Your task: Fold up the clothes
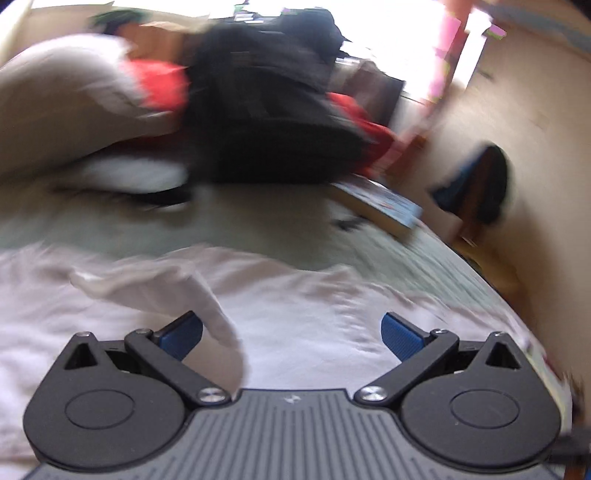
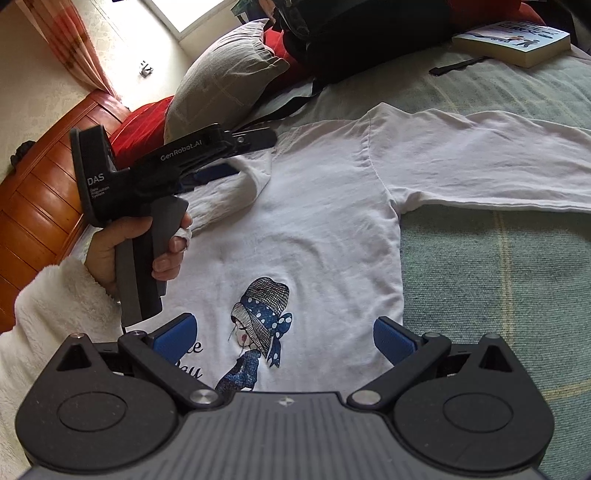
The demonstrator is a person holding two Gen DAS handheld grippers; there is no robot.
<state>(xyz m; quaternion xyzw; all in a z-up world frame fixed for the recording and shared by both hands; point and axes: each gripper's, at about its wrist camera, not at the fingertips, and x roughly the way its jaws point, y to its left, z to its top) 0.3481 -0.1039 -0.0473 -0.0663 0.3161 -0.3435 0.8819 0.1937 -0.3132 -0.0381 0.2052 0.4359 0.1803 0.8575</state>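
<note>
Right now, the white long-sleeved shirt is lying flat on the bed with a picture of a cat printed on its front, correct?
Not quite. The white shirt does lie spread on the bed, but the print on its front shows a girl in a hat with a blue polka-dot bow, not a cat. The right wrist view shows it clearly.

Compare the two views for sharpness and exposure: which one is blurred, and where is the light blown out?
Left wrist view: heavy motion blur over the shirt, the pillow and the book, only the left gripper itself sharp; the window at the top is blown out. Right wrist view: crisp, the shirt print readable, mild glare at the window, fisheye bending at the edges.
</note>
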